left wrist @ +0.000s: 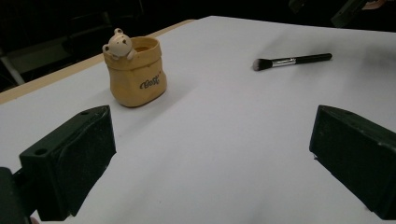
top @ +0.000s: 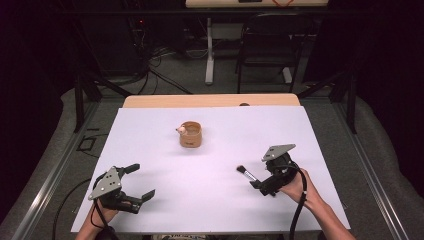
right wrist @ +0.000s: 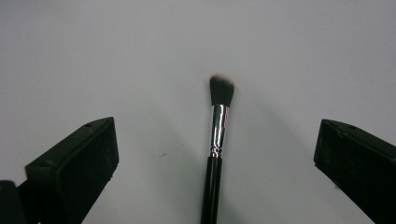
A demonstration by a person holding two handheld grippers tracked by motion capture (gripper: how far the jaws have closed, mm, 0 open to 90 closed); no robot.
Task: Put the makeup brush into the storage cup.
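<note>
A black-handled makeup brush with a silver ferrule lies flat on the white table cover, right of centre. My right gripper is open and straddles its handle end; in the right gripper view the brush runs up between the two spread jaws, bristles pointing away, untouched. A tan pouch-shaped cup with a small bear figure on its rim stands upright at the middle back. My left gripper is open near the front left, holding nothing. Its view shows the cup and the brush beyond the gripper.
The wooden table edge shows behind the white cover. Beyond it stand a black chair and a white table leg, with cables on the floor. A cable trails from the right gripper along the person's forearm.
</note>
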